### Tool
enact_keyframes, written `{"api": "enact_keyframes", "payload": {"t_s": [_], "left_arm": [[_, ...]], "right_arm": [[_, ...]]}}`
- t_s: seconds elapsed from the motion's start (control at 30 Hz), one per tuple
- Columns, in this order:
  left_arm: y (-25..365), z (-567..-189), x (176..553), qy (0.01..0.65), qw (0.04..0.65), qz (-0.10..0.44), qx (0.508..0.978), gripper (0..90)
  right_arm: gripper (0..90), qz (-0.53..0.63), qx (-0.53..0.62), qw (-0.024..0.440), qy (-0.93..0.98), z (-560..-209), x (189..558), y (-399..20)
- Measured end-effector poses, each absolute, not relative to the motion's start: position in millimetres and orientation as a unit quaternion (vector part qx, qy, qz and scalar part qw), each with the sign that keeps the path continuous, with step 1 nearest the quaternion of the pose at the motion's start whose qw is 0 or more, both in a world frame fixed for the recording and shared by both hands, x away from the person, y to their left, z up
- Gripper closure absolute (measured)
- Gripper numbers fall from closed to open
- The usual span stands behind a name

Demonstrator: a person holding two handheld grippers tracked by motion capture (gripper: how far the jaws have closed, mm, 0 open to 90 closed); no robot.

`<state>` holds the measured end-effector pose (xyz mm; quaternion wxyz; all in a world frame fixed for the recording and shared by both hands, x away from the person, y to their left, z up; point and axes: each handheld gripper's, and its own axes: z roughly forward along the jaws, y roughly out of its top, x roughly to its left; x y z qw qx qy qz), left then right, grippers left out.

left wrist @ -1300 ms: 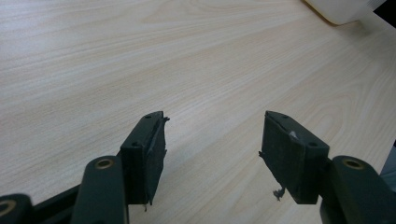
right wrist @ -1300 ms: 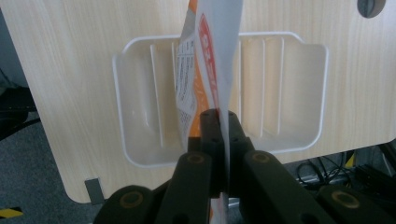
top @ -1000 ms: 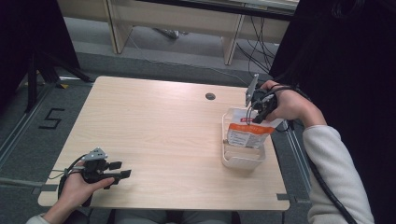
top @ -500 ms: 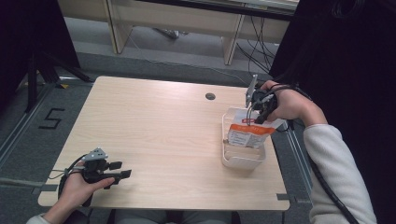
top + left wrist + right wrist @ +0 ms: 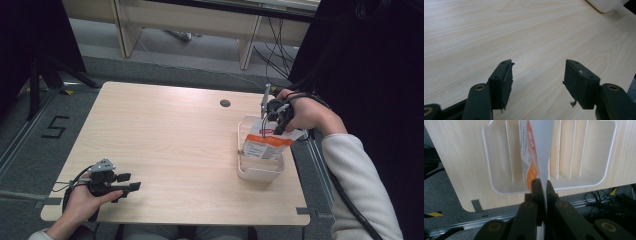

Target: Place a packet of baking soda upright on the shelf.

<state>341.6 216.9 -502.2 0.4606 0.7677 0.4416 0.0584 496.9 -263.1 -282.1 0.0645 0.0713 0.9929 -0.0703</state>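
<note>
One pouch (image 5: 267, 144), one slotted bin (image 5: 260, 171), two grippers: right gripper (image 5: 272, 116), left gripper (image 5: 131, 187).

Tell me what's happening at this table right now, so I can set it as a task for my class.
A person sits at a wooden table with a gripper in each hand. The right gripper is shut on the edge of an orange and white pouch, holding it upright over a white plastic rack with divider slots near the table's right edge; the pouch's lower part sits between the dividers. The left gripper hangs open and holds nothing, low over bare tabletop near the front left corner.
</note>
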Motion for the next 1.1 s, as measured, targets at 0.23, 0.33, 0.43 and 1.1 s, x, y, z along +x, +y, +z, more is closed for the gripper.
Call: {"api": "enact_keyframes", "payload": {"t_s": [0.23,0.33,0.43,1.1], "left_arm": [[217,-502,342,0.443,0.461,0.057,0.767,39.2],[217,-502,342,0.442,0.461,0.058,0.768,39.2],[217,-502,341,0.442,0.461,0.057,0.767,39.2],[216,-502,341,0.439,0.465,0.053,0.767,39.2]], "right_arm": [[90.0,-0.077,0.066,0.075,0.992,-275,496,-263],[90.0,-0.09,0.074,0.075,0.99,-270,494,-260],[90.0,-0.108,0.072,0.088,0.988,-265,492,-255],[90.0,-0.176,0.032,0.088,0.98,-286,492,-225]]}}
